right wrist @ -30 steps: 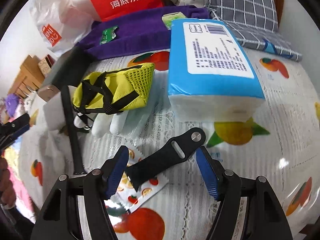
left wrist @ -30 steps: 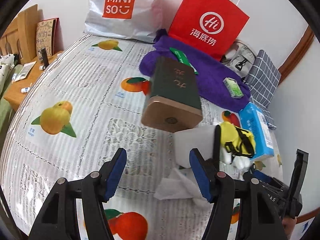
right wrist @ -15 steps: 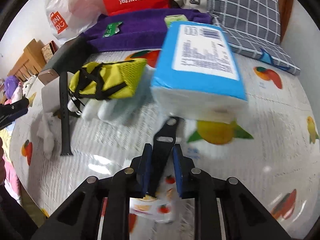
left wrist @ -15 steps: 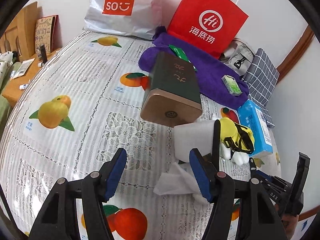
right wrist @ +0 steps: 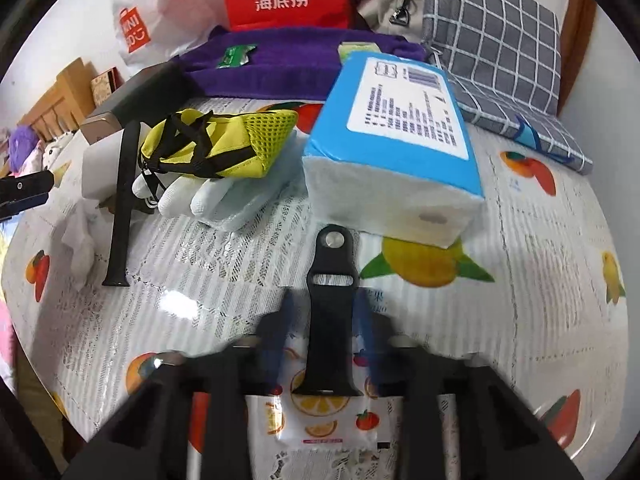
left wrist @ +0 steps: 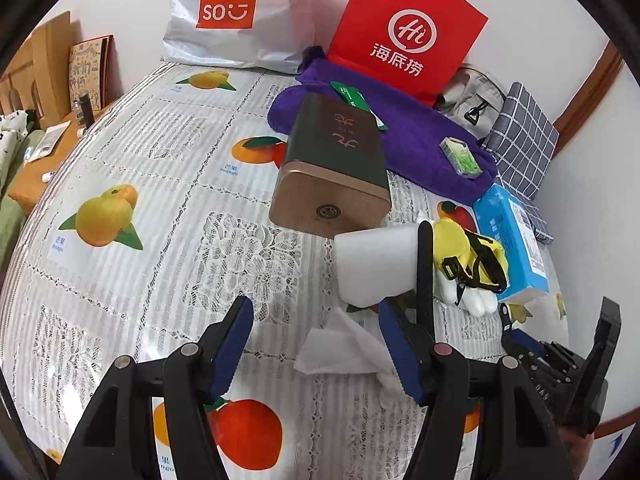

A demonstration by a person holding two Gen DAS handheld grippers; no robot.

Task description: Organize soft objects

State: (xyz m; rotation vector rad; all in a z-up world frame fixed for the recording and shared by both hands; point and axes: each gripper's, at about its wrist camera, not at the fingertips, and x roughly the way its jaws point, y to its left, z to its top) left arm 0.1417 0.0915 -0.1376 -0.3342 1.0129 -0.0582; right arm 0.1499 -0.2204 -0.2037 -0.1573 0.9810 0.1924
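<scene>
Black silicone, the short strap (right wrist: 330, 320) is lying with its metal stud pointing away from the camera toward the blue tissue pack (right wrist: 392, 152). Its near end is resting on a fruit-printed snack packet (right wrist: 320, 416). It is sitting between the fingers of the right gripper (right wrist: 324, 300). They are standing close on either side of it but are smeared with blur, so whether the pads are pressing on it cannot be told.

A second ago the same jaws were standing wide and the strap was lying slantwise between them. Now the gap is far narrower and the strap is running straight along the fingers. The left gripper (left wrist: 315, 306) is holding as before, jaws apart and gripping nothing, with a crumpled tissue (left wrist: 340, 352) lying on the cloth by its right finger.

A lace-patterned tablecloth (left wrist: 160, 240) printed with fruit is covering the surface. At the back, a white Miniso bag (left wrist: 232, 12) and a red paper bag (left wrist: 404, 36) are leaning on the wall, beside a checked cushion (right wrist: 500, 40). A purple towel (right wrist: 300, 64) is spreading in front of the red bag. A dark tin box (left wrist: 332, 168) is lying at the towel's near edge, with a white block (left wrist: 376, 264) just before it. A yellow mesh pouch (right wrist: 224, 144) is resting on white gloves (right wrist: 216, 200) beside the tissue pack. A longer black strap (right wrist: 122, 208) is leaning across the block.
</scene>
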